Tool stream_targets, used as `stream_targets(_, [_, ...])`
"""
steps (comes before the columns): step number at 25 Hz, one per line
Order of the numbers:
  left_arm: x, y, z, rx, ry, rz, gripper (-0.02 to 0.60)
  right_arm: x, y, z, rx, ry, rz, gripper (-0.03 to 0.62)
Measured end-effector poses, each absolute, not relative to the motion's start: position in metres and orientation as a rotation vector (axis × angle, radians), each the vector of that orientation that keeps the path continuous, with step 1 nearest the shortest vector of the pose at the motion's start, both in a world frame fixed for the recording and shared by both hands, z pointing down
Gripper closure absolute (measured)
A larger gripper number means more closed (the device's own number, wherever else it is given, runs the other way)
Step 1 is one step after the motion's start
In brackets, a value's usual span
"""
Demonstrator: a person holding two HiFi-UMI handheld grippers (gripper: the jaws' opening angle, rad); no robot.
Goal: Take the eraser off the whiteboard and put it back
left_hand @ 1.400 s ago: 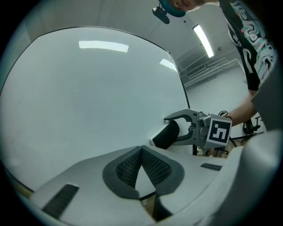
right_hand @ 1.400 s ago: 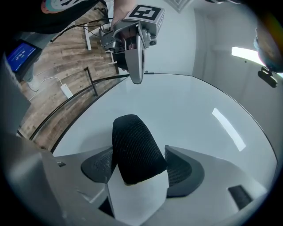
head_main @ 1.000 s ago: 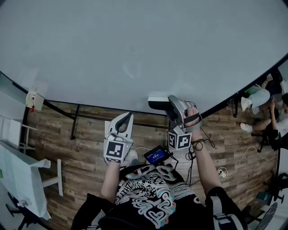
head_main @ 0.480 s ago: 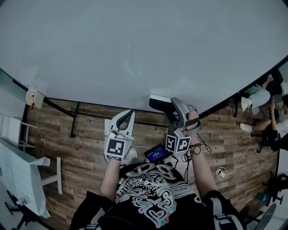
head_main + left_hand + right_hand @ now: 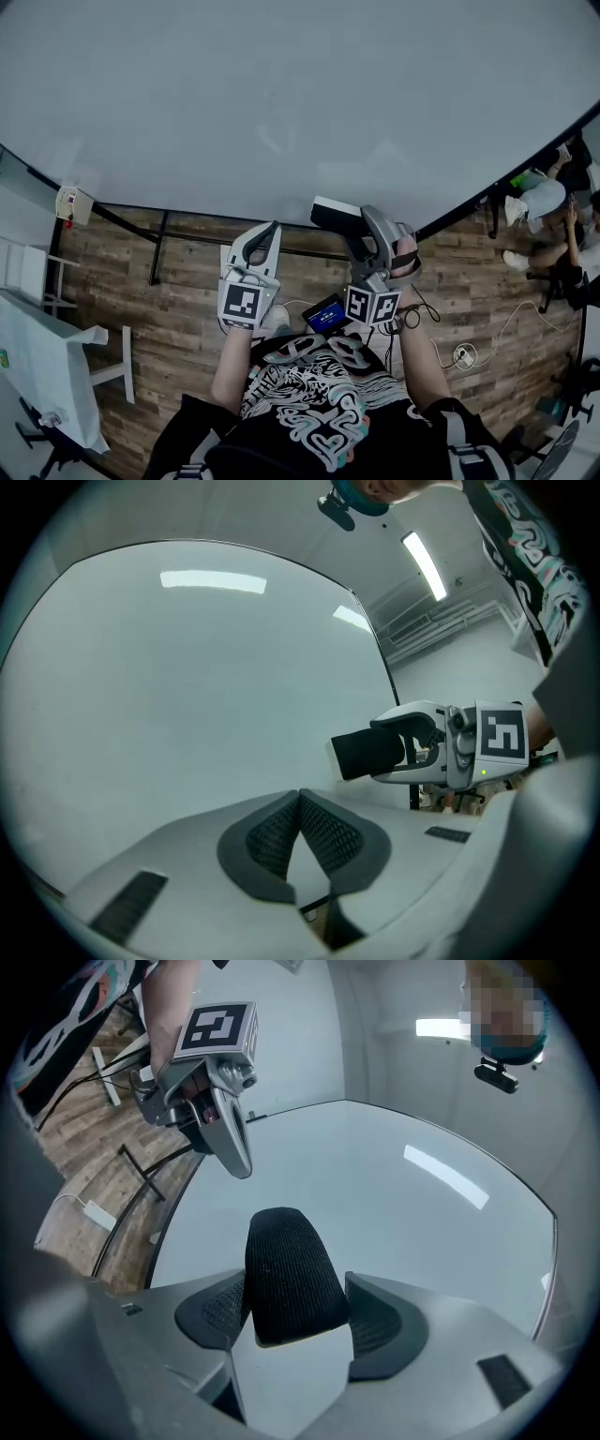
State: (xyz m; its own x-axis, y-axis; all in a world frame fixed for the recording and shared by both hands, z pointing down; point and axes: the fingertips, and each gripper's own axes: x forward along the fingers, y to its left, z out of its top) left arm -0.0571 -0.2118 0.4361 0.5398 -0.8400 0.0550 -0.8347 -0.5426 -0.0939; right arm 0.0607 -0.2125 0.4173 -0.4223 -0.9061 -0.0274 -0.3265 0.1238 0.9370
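Note:
A large whiteboard (image 5: pixel 281 94) fills the upper part of the head view. The eraser (image 5: pixel 333 216), black felt on a white back, sits between the pads of my right gripper (image 5: pixel 359 225), which is shut on it near the board's lower edge. Whether the felt touches the board I cannot tell. The right gripper view has the eraser (image 5: pixel 291 1279) sticking out between the pads of the right gripper (image 5: pixel 300 1302). My left gripper (image 5: pixel 265 234) hangs to its left, shut and empty, its pads meeting at the tip (image 5: pixel 300 803). From there the eraser (image 5: pixel 366 752) appears at right.
Below the board are its dark frame bars (image 5: pixel 155 253) and a wooden floor (image 5: pixel 178 319). A white table (image 5: pixel 37 375) stands at far left. People (image 5: pixel 548 216) sit at far right. A cable and plug (image 5: pixel 459 356) lie on the floor.
My right gripper has rolled a little and shifted slightly with the eraser still in it. The left gripper has stayed where it was.

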Motion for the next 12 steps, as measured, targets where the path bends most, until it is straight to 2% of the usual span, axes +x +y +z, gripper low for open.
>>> stream_targets(6, [-0.05, -0.205, 0.437, -2.645, 1.414, -0.276, 0.568, 0.06, -0.2, 0.409, 1.217, -1.829, -1.309, 0.267])
stream_targets(12, [-0.043, -0.204, 0.429, -2.653, 1.415, -0.223, 0.568, 0.066, -0.19, 0.405, 1.233, -1.827, -1.316, 0.267])
